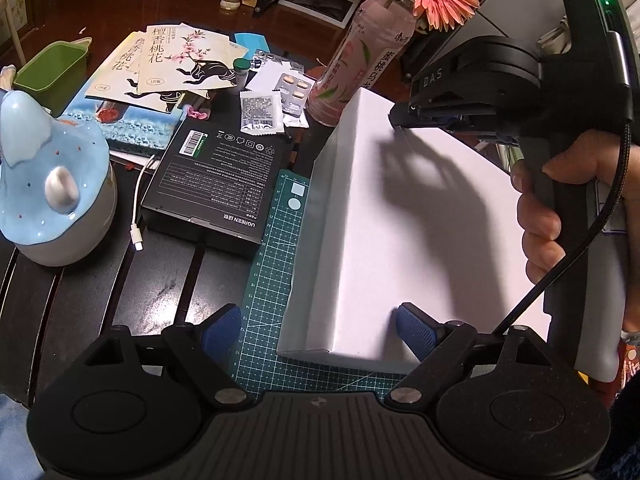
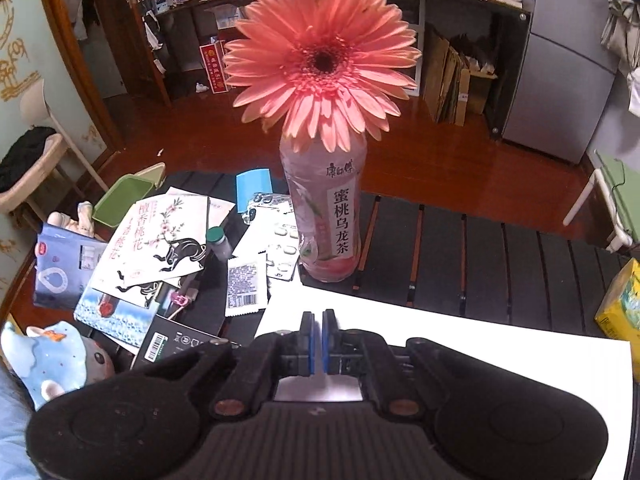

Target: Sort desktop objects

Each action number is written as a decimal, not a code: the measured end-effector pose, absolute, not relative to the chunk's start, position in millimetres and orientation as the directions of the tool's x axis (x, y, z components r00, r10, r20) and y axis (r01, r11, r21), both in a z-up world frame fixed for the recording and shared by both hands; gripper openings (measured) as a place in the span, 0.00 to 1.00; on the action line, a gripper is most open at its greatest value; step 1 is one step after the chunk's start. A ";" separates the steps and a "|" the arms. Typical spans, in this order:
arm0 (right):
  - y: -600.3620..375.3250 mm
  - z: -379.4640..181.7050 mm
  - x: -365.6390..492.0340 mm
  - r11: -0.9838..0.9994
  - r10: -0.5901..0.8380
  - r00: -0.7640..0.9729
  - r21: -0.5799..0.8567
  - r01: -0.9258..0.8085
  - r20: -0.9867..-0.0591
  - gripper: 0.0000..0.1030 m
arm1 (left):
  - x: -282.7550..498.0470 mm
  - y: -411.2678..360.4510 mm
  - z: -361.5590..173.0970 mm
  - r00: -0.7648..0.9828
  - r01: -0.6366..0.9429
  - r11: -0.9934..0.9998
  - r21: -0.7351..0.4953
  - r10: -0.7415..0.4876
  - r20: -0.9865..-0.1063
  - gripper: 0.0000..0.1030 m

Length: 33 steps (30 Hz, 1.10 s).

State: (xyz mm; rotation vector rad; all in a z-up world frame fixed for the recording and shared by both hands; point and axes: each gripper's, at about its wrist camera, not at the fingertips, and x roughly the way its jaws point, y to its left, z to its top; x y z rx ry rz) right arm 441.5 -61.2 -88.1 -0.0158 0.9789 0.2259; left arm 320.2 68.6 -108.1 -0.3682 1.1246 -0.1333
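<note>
- Dark slatted table [image 2: 500,264] carries the whole clutter, with red-brown floor and a grey fridge beyond it.
- White box [image 1: 420,220], the largest thing on the table and my landmark, lies partly on a green cutting mat [image 1: 272,280].
- Right gripper [image 1: 400,120] sits at the box's far edge with its jaws pressed together; from its own camera a thin white flap of the box seems pinched between the blue pads [image 2: 308,340], though I cannot be sure.
- Left gripper [image 1: 320,330] hovers at the box's near edge, jaws spread wide, one finger over the lid, the other over the mat, touching nothing that I can see.
- My guess at the step: handling the box, perhaps opening it to receive the small things; next the left would need to steady the box or fetch an item.
- Pink tea bottle [image 2: 324,216] with a gerbera [image 2: 320,60] stands just behind the box's far corner, easy to topple.
- Black carton [image 1: 216,184] lies left of the box, a blue ceramic figure [image 1: 48,184] further left.
- Printed sachets [image 1: 176,60], a green tub [image 1: 52,72], pill blisters [image 1: 294,92] and a barcode packet [image 1: 260,112] lie scattered beyond the carton.
</note>
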 end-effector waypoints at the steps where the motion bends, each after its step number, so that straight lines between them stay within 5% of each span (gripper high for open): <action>1: -60.2 -87.7 441.4 0.976 0.180 0.536 0.082 -0.202 -0.825 0.02 | 320.1 68.4 -107.9 0.432 -0.079 0.932 -0.353 -0.287 -0.855 0.84; 11: -94.1 -56.6 411.4 0.975 0.217 0.617 0.146 -0.165 -0.756 0.04 | 319.4 68.7 -107.7 0.449 -0.065 0.933 -0.355 -0.290 -0.845 0.83; 15: -113.6 -40.2 379.8 0.984 0.170 0.668 0.090 -0.153 -0.724 0.30 | 316.7 65.4 -105.0 0.466 -0.055 0.940 -0.336 -0.273 -0.841 0.80; 19: -133.2 -34.8 349.7 0.986 0.161 0.665 0.094 -0.135 -0.729 0.35 | 309.9 62.7 -99.4 0.492 -0.041 0.950 -0.308 -0.249 -0.834 0.78; 26: -158.1 -31.8 286.0 0.992 0.122 0.703 0.067 -0.106 -0.700 0.65 | 286.8 51.2 -82.3 0.571 -0.004 0.977 -0.211 -0.171 -0.803 0.80; 33: -173.6 -47.0 226.6 0.995 0.095 0.717 0.082 -0.053 -0.690 0.78 | 253.7 31.5 -81.5 0.616 0.056 0.993 -0.101 -0.114 -0.780 0.81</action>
